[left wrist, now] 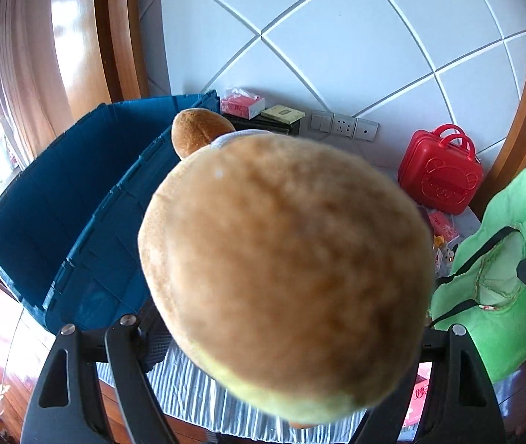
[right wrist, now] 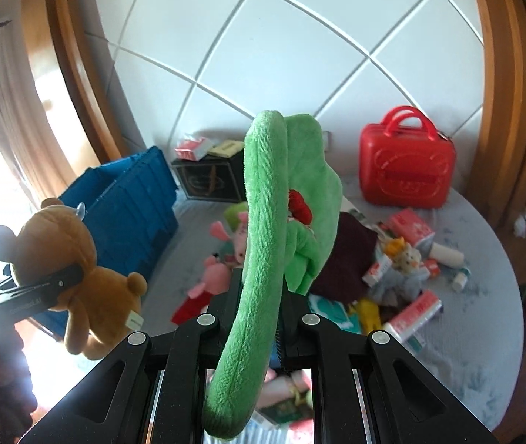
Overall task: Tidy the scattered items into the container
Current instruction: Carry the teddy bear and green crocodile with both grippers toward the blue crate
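Left tongs [right wrist: 40, 285], spread wide, clamp the soft teddy bear [right wrist: 66, 259] round its squashy body. Right tongs [right wrist: 281, 296], pinched tight, hold the floppy green plush [right wrist: 263, 240]; both look light and should drop easily into the blue crate [right wrist: 133, 199].

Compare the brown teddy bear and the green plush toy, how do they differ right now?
The brown teddy bear is rounded and bulky, gripped by the left gripper with jaws wide; the green plush toy is flat and floppy, pinched by the right gripper with jaws nearly shut. The bear hangs beside the blue crate; the green toy is over the scattered pile. Both are soft toys held aloft.
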